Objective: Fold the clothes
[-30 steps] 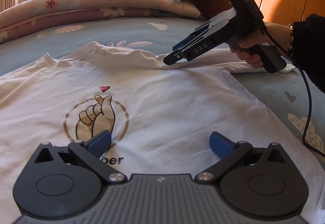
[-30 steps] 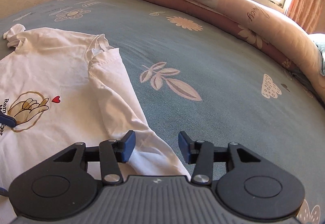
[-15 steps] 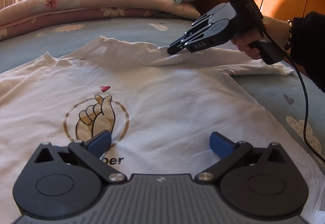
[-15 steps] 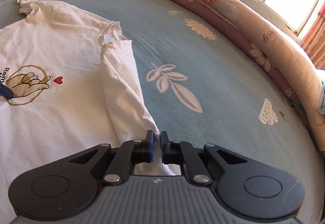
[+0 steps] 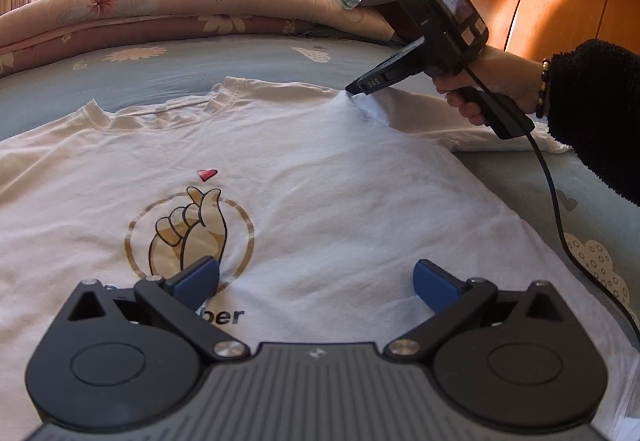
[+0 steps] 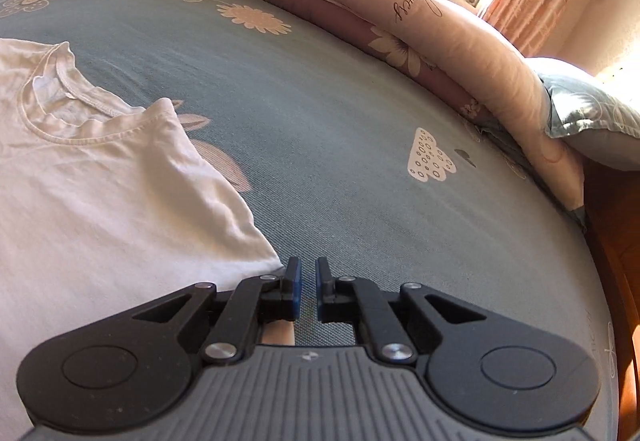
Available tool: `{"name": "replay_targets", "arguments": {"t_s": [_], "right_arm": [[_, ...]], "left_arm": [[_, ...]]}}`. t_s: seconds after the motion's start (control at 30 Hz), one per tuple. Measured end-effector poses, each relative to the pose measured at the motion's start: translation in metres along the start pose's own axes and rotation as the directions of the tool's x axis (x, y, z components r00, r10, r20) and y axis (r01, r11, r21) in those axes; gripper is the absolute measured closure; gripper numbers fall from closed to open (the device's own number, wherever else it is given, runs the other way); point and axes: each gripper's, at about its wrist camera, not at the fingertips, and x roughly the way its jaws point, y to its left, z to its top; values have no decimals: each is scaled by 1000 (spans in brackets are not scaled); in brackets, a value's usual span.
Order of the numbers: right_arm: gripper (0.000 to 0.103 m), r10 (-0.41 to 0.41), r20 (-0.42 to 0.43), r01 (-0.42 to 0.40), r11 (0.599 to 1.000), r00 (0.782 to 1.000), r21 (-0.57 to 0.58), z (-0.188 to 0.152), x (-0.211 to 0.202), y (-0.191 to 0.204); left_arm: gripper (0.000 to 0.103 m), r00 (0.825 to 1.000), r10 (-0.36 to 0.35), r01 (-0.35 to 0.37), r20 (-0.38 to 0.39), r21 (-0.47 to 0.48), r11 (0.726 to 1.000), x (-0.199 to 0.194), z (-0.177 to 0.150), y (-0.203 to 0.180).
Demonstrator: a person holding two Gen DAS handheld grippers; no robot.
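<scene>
A white T-shirt [image 5: 328, 193] is seen spread front-up on a blue floral bed sheet [image 6: 340, 129]; a finger-heart print [image 5: 190, 231] with a small red heart above it lies just ahead of the left hand-held gripper [image 5: 316, 277], whose blue-padded fingers [image 5: 198, 277] are held wide apart over the lower chest of the shirt, nothing being gripped between them; the left pad is seen over the lower edge of the print. Ahead and to the right of that gripper, the right hand-held gripper [image 5: 352, 89] is held by a hand [image 5: 480, 89] in a dark fuzzy sleeve; its tip is set at the shoulder seam, where the fabric is bunched into a small fold; a black cable [image 5: 560, 217] trails from its handle across the sheet. From the right wrist view, the right hand-held gripper [image 6: 307, 283] is shown with its fingers [image 6: 294, 285] drawn nearly together, a narrow gap left between the pads; the shirt's edge is met at the left finger, though whether cloth is actually pinched cannot be told. The neckline [image 6: 60, 93] lies ahead and to the left of it; a rolled floral quilt [image 6: 420, 25] and a pillow [image 6: 592, 121] are seen beyond, at the far edge of the bed.
</scene>
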Motion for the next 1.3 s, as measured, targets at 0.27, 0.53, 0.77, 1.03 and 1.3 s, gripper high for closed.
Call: {"name": "replay_targets", "arguments": {"t_s": [0.27,0.53,0.77,1.03,1.3], "right_arm": [[88,202,94,-220,943,975,251,2,-30,-36],[80,226,-4,-221,954,974,202,35,6,46],[69,213,20,-204,898,977,390,63,31,19],[53,140,32,-142,912,990,385,35,-54,-48],[47,-26,-97,76,826,995,558,-77,-123,-142]], "left_arm": [[1,1000,-2,2,1,-2,1000,0,0,0],[1,1000,-4,4,3,-6,1000,0,1,0],[1,1000,-12,12,6,-16,1000,-1,0,2],[1,1000,-15,16,8,-21,1000,-2,0,1],[1,1000,-9,9,5,-14,1000,-1,0,1]]}}
